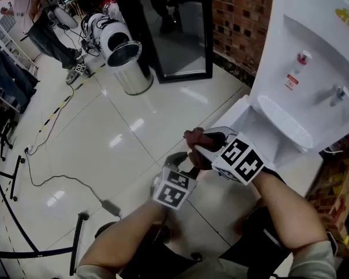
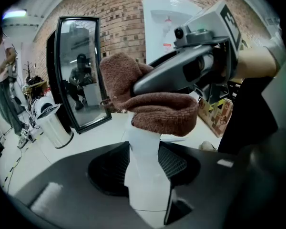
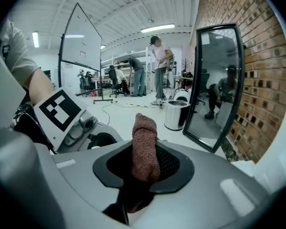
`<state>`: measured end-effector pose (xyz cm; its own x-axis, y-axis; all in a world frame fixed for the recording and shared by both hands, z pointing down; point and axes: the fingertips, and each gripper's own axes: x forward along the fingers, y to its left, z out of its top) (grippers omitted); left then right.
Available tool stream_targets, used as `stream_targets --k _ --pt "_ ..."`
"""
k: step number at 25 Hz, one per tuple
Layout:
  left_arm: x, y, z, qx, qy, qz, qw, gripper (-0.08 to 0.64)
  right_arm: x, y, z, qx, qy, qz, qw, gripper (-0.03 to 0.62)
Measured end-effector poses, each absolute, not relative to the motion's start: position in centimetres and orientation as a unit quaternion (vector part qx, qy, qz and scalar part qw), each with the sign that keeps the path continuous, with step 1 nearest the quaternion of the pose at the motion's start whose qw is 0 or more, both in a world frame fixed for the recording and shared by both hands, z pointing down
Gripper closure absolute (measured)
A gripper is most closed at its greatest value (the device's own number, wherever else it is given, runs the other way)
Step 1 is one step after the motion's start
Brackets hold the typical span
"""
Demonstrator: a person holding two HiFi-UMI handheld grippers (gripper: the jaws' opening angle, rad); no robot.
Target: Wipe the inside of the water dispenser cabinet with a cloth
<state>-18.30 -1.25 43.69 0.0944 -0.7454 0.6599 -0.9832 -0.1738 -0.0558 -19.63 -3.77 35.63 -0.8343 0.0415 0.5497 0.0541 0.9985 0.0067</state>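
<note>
A brown cloth [image 1: 195,136] is clamped in my right gripper [image 1: 200,140], which is shut on it. In the right gripper view the cloth [image 3: 144,142] stands up between the jaws and hides them. My left gripper [image 1: 183,166] sits just below and left of the right one. In the left gripper view its white fingers [image 2: 143,161] reach up to the underside of the drooping cloth [image 2: 157,111], whose fold hides their tips, so I cannot see if they press on it. The white water dispenser [image 1: 314,68] stands at the right, its lower cabinet [image 1: 262,129] open, just beyond both grippers.
A metal bin [image 1: 128,63] and a tall leaning mirror [image 1: 174,34] stand on the glossy floor to the far left of the dispenser. A cable [image 1: 64,179] runs across the floor at left. A cardboard box [image 1: 337,185] sits right of the dispenser. People stand far back.
</note>
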Motion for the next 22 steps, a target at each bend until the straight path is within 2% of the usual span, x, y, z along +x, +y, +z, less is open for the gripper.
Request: stream_targets --k 14,22 --pt "-18.4 -1.4 43.6 0.710 -0.608 0.287 0.208 0.376 -15.3 -18.4 36.2 0.293 -0.915 0.027 0.276 0.477" --pt "-18.7 -1.1 43.0 0.715 -0.607 0.276 0.212 0.377 -12.0 -22.2 36.3 0.431 -0.861 0.062 0.262 0.477"
